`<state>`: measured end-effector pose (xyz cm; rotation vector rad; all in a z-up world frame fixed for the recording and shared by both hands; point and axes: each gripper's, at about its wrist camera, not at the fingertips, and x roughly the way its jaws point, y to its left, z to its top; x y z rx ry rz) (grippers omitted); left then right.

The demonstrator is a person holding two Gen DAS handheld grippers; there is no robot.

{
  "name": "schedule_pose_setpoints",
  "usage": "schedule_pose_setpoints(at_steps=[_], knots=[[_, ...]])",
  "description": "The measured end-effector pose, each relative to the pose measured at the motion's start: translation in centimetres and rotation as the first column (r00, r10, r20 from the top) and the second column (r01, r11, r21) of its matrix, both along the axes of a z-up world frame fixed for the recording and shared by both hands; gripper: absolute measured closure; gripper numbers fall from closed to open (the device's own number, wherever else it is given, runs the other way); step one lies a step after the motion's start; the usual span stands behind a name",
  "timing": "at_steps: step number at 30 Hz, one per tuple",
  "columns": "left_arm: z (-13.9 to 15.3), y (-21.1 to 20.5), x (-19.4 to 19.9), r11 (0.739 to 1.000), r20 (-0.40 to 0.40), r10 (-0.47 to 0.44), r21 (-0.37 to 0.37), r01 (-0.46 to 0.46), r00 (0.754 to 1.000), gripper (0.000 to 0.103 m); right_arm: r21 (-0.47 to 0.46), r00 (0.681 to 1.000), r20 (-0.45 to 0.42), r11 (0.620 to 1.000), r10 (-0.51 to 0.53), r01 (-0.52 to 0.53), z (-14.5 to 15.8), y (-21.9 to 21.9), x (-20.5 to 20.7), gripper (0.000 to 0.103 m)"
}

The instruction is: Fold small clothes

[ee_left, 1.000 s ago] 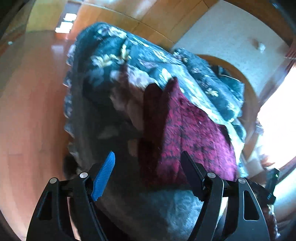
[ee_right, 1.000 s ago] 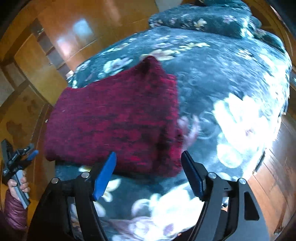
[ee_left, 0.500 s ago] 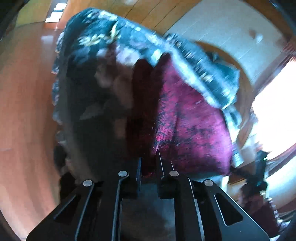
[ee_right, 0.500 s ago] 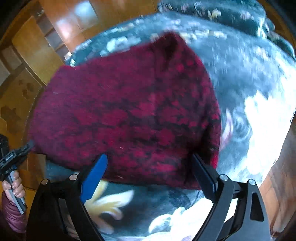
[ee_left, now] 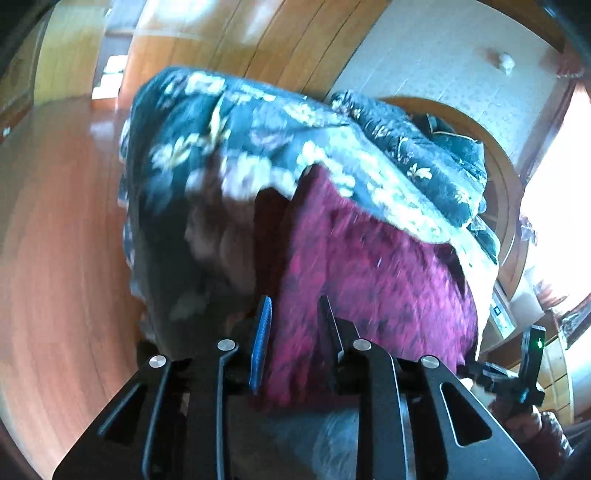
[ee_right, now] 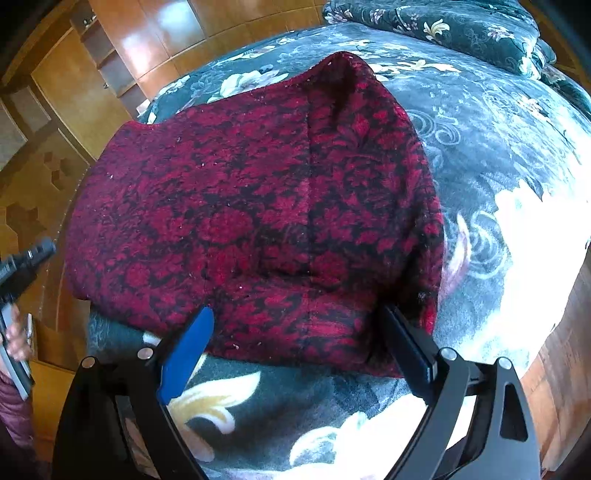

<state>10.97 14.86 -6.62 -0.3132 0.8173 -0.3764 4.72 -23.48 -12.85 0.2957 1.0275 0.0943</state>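
Note:
A dark red and black patterned knit garment point(ee_right: 266, 221) lies folded on a dark floral bedspread point(ee_right: 498, 184). It also shows in the left wrist view point(ee_left: 369, 280). My left gripper point(ee_left: 293, 321) has its jaws a narrow gap apart around the garment's near edge, and red fabric fills the gap. My right gripper point(ee_right: 291, 332) is open wide, with its fingers on either side of the garment's near edge, just above the bedspread. The other hand-held gripper point(ee_right: 22, 258) shows at the left edge of the right wrist view.
The bed point(ee_left: 207, 147) stands on a glossy wooden floor point(ee_left: 55, 240). Wooden cabinets point(ee_right: 74, 74) line the wall behind it. A rolled floral quilt point(ee_right: 461, 26) lies at the bed's far end. A bright window point(ee_left: 554, 184) is at the right.
My left gripper went from wide open to tightly shut, and now stands slightly parted on the garment's edge. My right gripper moved closer to the garment and stayed open.

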Motion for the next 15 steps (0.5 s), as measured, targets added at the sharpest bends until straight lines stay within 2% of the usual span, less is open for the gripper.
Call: schedule_pose_setpoints(at_steps=[2,3,4,5,9,11,12,13,14,15], knots=[[0.5,-1.0,2.2,0.999,-0.016,0.013,0.047,-0.012,1.0,0.079,0.001,1.0,0.009,1.0,0.002,-0.002,0.5,0.0,-0.1,0.012],[0.6,-1.3,3.2,0.999,-0.025,0.015,0.049,-0.014,1.0,0.074,-0.001,1.0,0.017,1.0,0.005,-0.005,0.8,0.0,-0.2,0.012],[0.6,-1.6,4.6,0.999,-0.037,0.024,0.035,-0.023,0.999,0.06,-0.002,1.0,0.024,1.0,0.009,-0.009,1.1,0.0,-0.5,0.012],[0.6,-1.8,5.4,0.999,-0.042,0.028,0.016,-0.028,0.999,0.05,-0.005,0.999,0.034,1.0,0.012,-0.011,1.5,-0.1,-0.6,0.012],[0.3,-2.6,9.3,0.998,-0.09,0.037,-0.05,-0.042,0.995,0.049,-0.029,0.995,0.095,0.999,0.023,-0.02,3.5,-0.5,-1.2,0.012],[0.1,-3.2,11.1,0.997,-0.11,0.05,-0.057,-0.057,0.993,0.05,-0.026,0.993,0.113,1.0,0.017,-0.014,4.1,-0.8,-1.1,0.012],[-0.1,-3.4,11.9,0.996,-0.124,0.045,-0.066,-0.054,0.991,0.052,-0.023,0.993,0.121,1.0,0.011,-0.008,4.3,-0.8,-1.0,0.012],[-0.4,-3.7,12.6,0.996,-0.136,0.041,-0.071,-0.051,0.99,0.065,-0.022,0.991,0.131,1.0,0.003,0.0,4.6,-1.0,-0.8,0.012],[-0.9,-4.1,13.5,0.998,-0.153,0.057,-0.032,-0.063,0.987,0.086,-0.023,0.991,0.136,1.0,-0.006,0.009,4.7,-1.1,-0.6,0.012],[-1.3,-4.3,13.8,0.997,-0.159,0.083,0.011,-0.082,0.984,0.091,-0.022,0.99,0.138,1.0,-0.016,0.02,4.7,-1.2,-0.3,0.012]])
